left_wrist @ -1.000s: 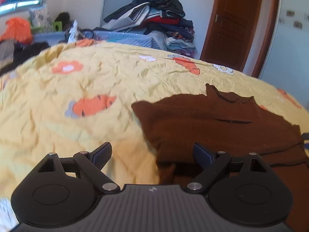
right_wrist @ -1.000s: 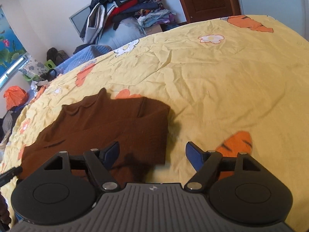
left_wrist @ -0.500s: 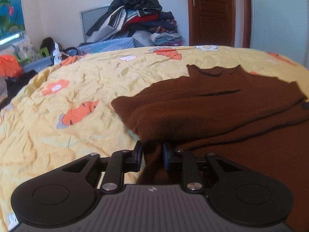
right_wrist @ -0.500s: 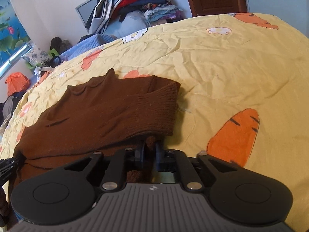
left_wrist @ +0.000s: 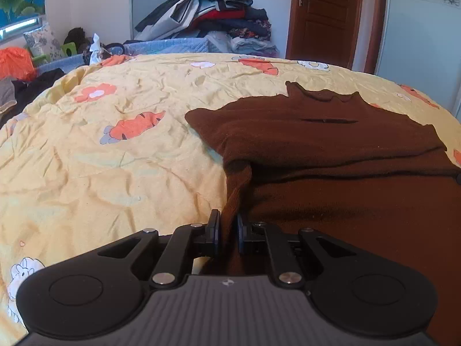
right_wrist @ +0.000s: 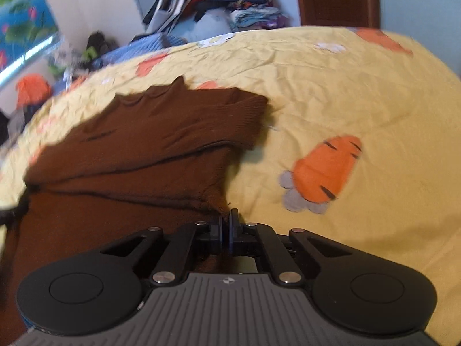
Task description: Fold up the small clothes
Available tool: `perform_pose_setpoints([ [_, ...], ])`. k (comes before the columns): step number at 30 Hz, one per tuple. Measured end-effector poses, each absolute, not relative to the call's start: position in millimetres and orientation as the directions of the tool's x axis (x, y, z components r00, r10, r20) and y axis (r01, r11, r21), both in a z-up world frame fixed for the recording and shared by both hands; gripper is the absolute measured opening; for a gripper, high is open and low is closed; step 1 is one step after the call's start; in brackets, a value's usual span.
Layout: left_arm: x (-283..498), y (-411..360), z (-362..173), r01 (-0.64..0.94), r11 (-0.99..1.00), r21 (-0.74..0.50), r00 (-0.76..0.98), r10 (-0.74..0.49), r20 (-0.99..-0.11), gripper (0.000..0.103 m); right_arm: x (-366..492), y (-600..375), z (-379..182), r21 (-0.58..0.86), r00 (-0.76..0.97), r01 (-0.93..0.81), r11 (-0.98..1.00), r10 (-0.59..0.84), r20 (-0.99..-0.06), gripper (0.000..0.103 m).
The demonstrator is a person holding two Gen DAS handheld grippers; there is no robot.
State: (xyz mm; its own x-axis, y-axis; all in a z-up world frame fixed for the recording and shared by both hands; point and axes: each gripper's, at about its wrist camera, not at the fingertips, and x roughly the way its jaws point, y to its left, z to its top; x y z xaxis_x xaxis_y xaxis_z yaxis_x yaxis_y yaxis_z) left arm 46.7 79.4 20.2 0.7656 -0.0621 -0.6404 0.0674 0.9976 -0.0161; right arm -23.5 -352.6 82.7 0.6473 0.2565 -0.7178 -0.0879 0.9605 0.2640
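— Brown knit, is that the sweater (left_wrist: 331, 132) lying on the bed?

— Yes, it is lying flat on the yellow bedspread (left_wrist: 115, 173) with the carrot and flower print, its collar pointing toward the far wall and its upper part folded over the rest.

— What are the left tongs (left_wrist: 227, 230) doing?

— They are closing on a ridge of the sweater's left edge; the fabric is bunching up between the dark pads and rising as a narrow fold just in front of them.

— And the right tongs (right_wrist: 226, 230)?

— They are pressed together at the sweater's (right_wrist: 149, 144) right edge. That view is blurring, so I am only fairly sure, but a thin bit of brown cloth seems to be pinched between the pads, with the fabric pulling into creases toward them.

— Anything else around?

— A printed carrot (right_wrist: 325, 170) is sitting on the bedspread (right_wrist: 331, 86) just beside the right tongs. Beyond the bed a heap of clothes (left_wrist: 210, 14) is piling against the wall, near a brown door (left_wrist: 325, 14).
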Motion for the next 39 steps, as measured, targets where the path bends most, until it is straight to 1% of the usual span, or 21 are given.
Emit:
perform_pose_setpoints([
  [3,37,86,27,0.054,0.995,-0.082,0.748,-0.095,-0.657,0.013,-32,-353,80,0.315,0.649,-0.068,0.947,0.281,-0.707,0.012],
  [5,25,96,30,0.042,0.986,-0.163,0.713,-0.144,-0.686,0.025,-42,-351,84,0.355,0.631,-0.06,0.933,0.311,-0.71,0.047],
  [7,7,112,28,0.025,0.955,-0.295,0.689,-0.23,-0.687,0.061,-59,-351,87,0.403,0.621,-0.072,0.912,0.357,-0.698,0.073],
  [8,-4,121,26,0.024,0.926,-0.376,0.693,-0.286,-0.662,0.068,-70,-353,87,0.425,0.614,-0.081,0.902,0.381,-0.692,0.077],
  [13,-9,140,16,-0.001,0.78,-0.626,0.644,-0.479,-0.597,0.069,-102,-365,76,0.609,0.586,-0.072,0.79,0.527,-0.615,0.075],
  [14,-5,139,15,-0.004,0.777,-0.63,0.64,-0.482,-0.599,0.067,-101,-368,73,0.649,0.572,-0.06,0.759,0.559,-0.601,0.065],
  [16,3,134,15,-0.01,0.818,-0.575,0.624,-0.444,-0.643,0.016,-95,-372,64,0.69,0.544,-0.028,0.723,0.59,-0.597,0.025],
  [17,7,133,14,-0.028,0.842,-0.54,0.615,-0.411,-0.673,0.008,-91,-373,59,0.678,0.526,0.001,0.735,0.577,-0.625,0.009],
  [25,-13,137,28,0.01,0.904,-0.428,0.628,-0.338,-0.701,0.008,-119,-379,72,0.641,0.599,-0.002,0.768,0.514,-0.614,0.012],
  [27,-18,141,21,-0.004,0.888,-0.461,0.632,-0.355,-0.689,0.012,-120,-383,56,0.669,0.598,0.038,0.742,0.52,-0.61,0.011],
  [28,-20,144,21,-0.017,0.869,-0.495,0.62,-0.379,-0.687,0.018,-121,-384,51,0.701,0.608,0.064,0.71,0.53,-0.591,0.015],
  [29,-23,148,21,-0.029,0.844,-0.535,0.6,-0.414,-0.685,0.024,-124,-384,51,0.724,0.611,0.079,0.685,0.54,-0.578,0.029],
  [30,-28,153,19,-0.032,0.802,-0.596,0.581,-0.47,-0.664,0.043,-129,-381,53,0.736,0.611,0.074,0.673,0.553,-0.567,0.051],
  [31,-36,157,16,-0.03,0.754,-0.656,0.58,-0.522,-0.626,0.069,-135,-379,57,0.743,0.609,0.045,0.668,0.571,-0.55,0.06],
  [32,-46,160,13,-0.031,0.708,-0.706,0.58,-0.562,-0.589,0.078,-142,-373,60,0.745,0.6,0.012,0.667,0.591,-0.539,0.072],
  [33,-56,160,10,-0.032,0.674,-0.738,0.575,-0.592,-0.565,0.083,-149,-368,61,0.743,0.581,-0.01,0.669,0.609,-0.54,0.073],
  [35,-71,155,6,-0.03,0.655,-0.755,0.57,-0.609,-0.552,0.082,-160,-356,59,0.751,0.528,-0.037,0.659,0.651,-0.545,0.072],
  [36,-78,151,6,-0.022,0.665,-0.747,0.584,-0.598,-0.55,0.08,-165,-348,57,0.761,0.505,-0.047,0.646,0.673,-0.54,0.065],
  [37,-82,147,6,-0.013,0.687,-0.727,0.591,-0.581,-0.56,0.069,-169,-342,55,0.77,0.485,-0.051,0.636,0.69,-0.538,0.058],
  [38,-84,141,7,-0.012,0.72,-0.694,0.592,-0.554,-0.585,0.057,-171,-334,52,0.765,0.464,-0.053,0.642,0.694,-0.55,0.035],
  [39,-83,138,8,-0.028,0.746,-0.665,0.58,-0.53,-0.619,0.012,-171,-329,51,0.751,0.442,-0.052,0.658,0.69,-0.574,0.012],
])
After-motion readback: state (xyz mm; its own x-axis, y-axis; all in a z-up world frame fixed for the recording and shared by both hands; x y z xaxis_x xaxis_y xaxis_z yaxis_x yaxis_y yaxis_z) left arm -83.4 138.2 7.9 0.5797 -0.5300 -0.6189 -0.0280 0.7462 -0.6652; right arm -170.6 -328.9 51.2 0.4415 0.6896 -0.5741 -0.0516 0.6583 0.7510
